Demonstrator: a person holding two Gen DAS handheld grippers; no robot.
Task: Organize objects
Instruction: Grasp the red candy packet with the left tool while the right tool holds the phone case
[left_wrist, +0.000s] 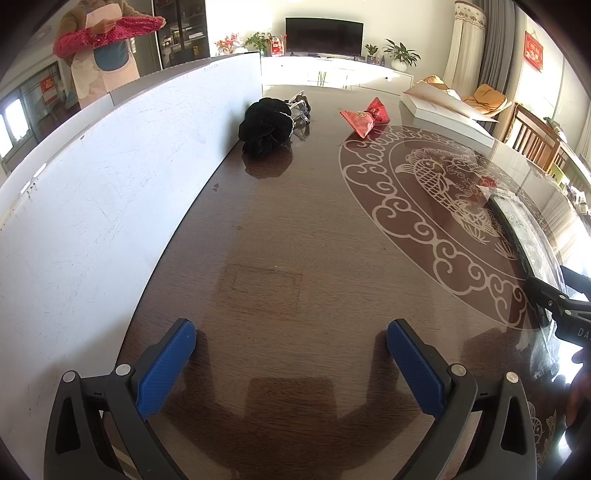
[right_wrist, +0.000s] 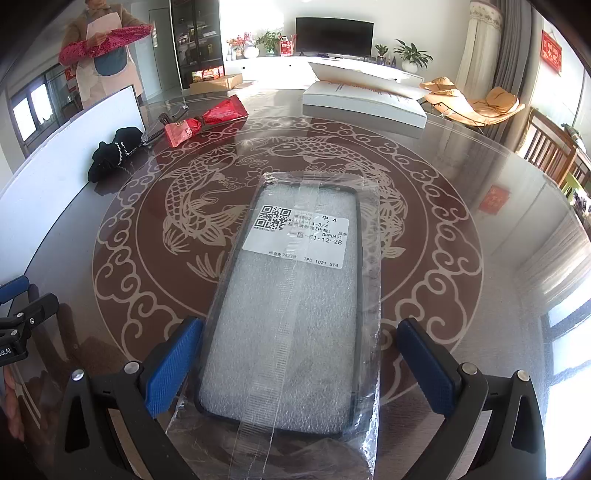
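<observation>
The right gripper hangs over the packaged phone case, jaws spread wide on either side of it, the left pad just beside the wrap's edge, the right one clear, so nothing is gripped. The case lies flat in its clear wrap, label up, on the carp pattern in the middle of the surface, its near end between the blue pads. Over on the left, the left gripper is wide open too, jaws empty, poised above bare wood close to the white board that stands along the left edge. Toward the far left corner sit a black cloth bundle with something metallic and clear tucked behind it, hard to identify, and just to its right a red packet. A white box rests at the far edge. A person in red sleeves stands beyond the board. Progress, I'd say, is hard to call: the items are spread about rather than gathered, and no obvious container shows. The case looks either freshly set down or about to be picked up; the bundle, the packet and the rest still look unsorted, so plenty appears left to do.
</observation>
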